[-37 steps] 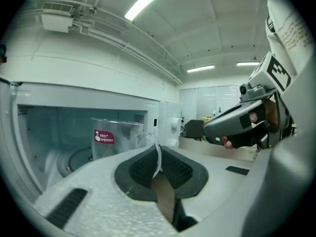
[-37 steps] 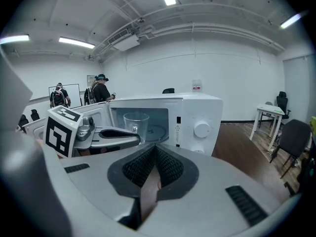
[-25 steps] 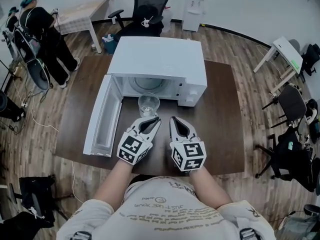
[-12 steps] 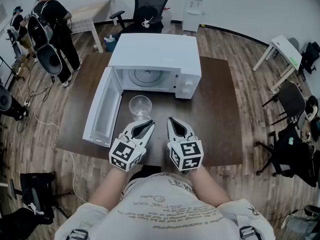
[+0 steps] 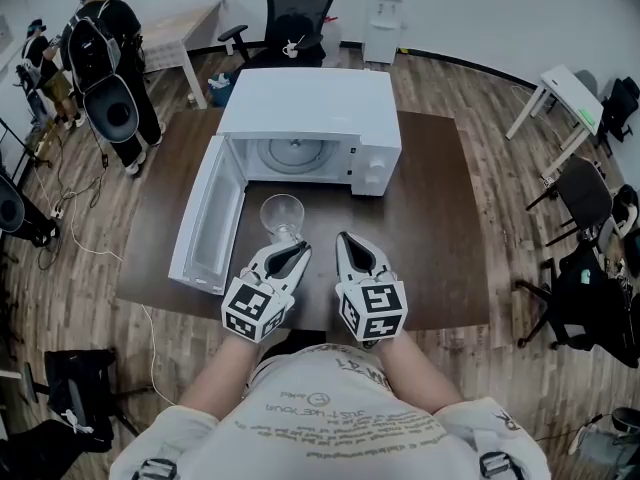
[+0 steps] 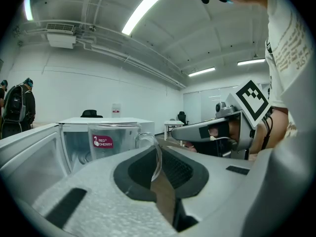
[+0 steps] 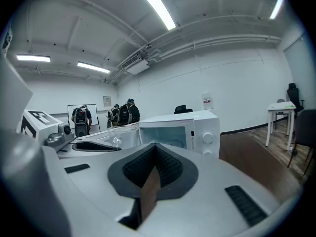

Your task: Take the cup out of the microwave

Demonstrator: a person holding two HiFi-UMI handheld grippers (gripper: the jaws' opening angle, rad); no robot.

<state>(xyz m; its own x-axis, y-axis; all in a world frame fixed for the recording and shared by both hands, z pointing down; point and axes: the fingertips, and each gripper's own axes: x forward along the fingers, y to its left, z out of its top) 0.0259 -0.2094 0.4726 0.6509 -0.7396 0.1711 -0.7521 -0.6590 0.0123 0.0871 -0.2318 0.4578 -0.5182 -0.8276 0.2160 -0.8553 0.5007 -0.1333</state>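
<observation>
The clear glass cup with a red label is outside the white microwave, over the brown table in front of the open cavity. My left gripper pinches the cup's handle between its pads; its jaws are opening slightly, with the handle still between them. I cannot tell whether the cup's base touches the table. My right gripper hovers just right of the left one, shut and empty. From the right gripper view the cup shows to the left, in front of the microwave.
The microwave door hangs open to the left, reaching toward the table's front edge. People with backpacks stand at the far left. An office chair is behind the table; a white desk and dark chairs stand at the right.
Both grippers drew back from the microwave mouth toward me, the left one bringing the cup along; over the last half second they have kept still. The people at the left have shifted.
</observation>
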